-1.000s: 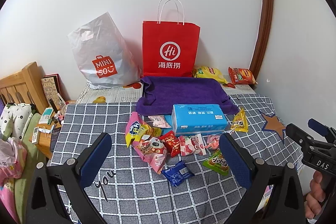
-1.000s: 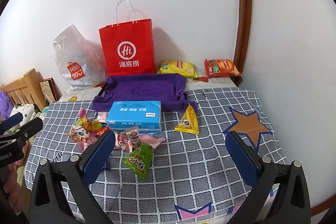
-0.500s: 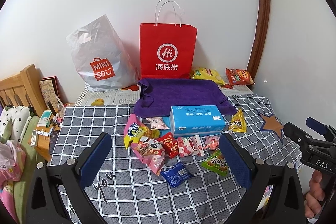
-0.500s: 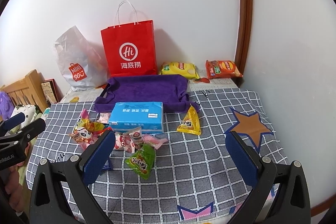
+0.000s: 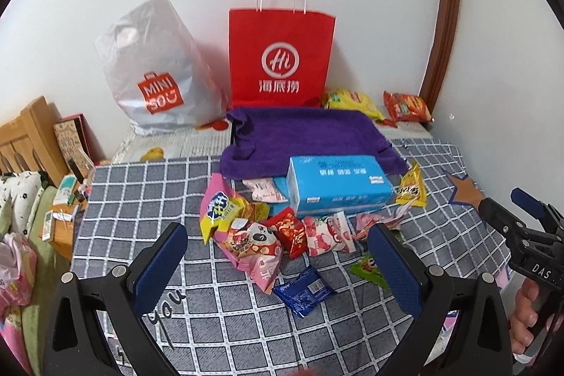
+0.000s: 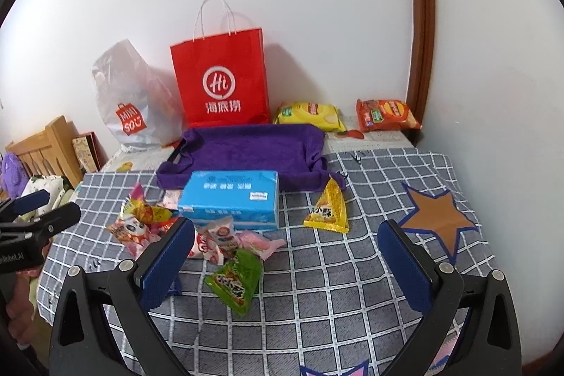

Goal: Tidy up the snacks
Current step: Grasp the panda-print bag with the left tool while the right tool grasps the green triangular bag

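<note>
Both the left gripper (image 5: 278,263) and the right gripper (image 6: 285,256), jaws spread and empty, have edged closer to the snack pile (image 5: 282,231) lying just in front of the blue tissue box (image 5: 338,185), so sorting looks about to begin.

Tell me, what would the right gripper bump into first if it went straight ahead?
Probably the green snack packet, lying on the checked cloth between the right gripper's open fingers, though depth is unclear.
</note>
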A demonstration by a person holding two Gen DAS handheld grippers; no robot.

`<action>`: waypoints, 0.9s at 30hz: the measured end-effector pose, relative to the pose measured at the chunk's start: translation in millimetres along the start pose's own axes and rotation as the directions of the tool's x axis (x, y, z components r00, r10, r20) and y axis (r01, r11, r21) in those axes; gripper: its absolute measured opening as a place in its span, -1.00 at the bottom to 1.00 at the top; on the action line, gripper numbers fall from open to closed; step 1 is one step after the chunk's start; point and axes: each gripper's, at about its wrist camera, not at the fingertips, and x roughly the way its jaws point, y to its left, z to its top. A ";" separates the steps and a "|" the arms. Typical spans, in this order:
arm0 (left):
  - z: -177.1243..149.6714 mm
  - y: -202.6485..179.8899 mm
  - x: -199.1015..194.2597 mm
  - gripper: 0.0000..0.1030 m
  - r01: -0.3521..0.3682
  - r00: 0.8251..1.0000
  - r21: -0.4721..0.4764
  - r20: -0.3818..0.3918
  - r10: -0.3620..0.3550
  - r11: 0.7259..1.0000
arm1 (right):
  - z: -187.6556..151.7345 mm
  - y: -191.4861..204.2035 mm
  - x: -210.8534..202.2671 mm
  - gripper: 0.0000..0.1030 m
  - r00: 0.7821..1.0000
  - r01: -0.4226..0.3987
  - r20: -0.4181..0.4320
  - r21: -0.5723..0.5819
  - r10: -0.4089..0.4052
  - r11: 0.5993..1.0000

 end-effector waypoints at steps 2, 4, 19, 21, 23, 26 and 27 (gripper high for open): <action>-3.9 2.3 11.8 0.95 0.008 1.000 -0.003 -0.022 -0.008 1.000 | -5.3 -2.5 10.7 0.94 1.000 -0.001 -0.015 -0.002 0.001 1.000; -7.4 5.2 25.8 0.86 0.005 0.999 -0.009 -0.042 -0.005 1.000 | -10.9 -4.3 22.6 0.90 0.999 -0.005 -0.042 0.005 0.006 1.000; -31.3 48.6 90.4 0.84 -0.047 0.984 -0.080 -0.176 0.032 0.996 | -67.9 20.6 124.9 0.55 0.938 -0.197 -0.266 0.115 0.221 0.974; -35.2 52.9 94.7 0.84 -0.037 0.982 -0.092 -0.186 0.019 0.995 | -72.3 23.2 136.2 0.53 0.928 -0.209 -0.286 0.133 0.240 0.969; -40.2 54.0 100.8 0.84 -0.026 0.978 -0.093 -0.206 0.006 0.995 | -77.0 27.5 146.2 0.47 0.924 -0.203 -0.304 0.124 0.231 0.971; -46.4 51.1 110.9 0.84 -0.002 0.973 -0.091 -0.232 -0.019 0.996 | -82.0 35.1 151.7 0.36 0.938 -0.184 -0.287 0.059 0.193 0.981; -48.0 49.6 113.5 0.84 0.004 0.973 -0.091 -0.230 -0.025 0.996 | -82.9 36.7 151.9 0.21 0.942 -0.179 -0.281 0.039 0.182 0.983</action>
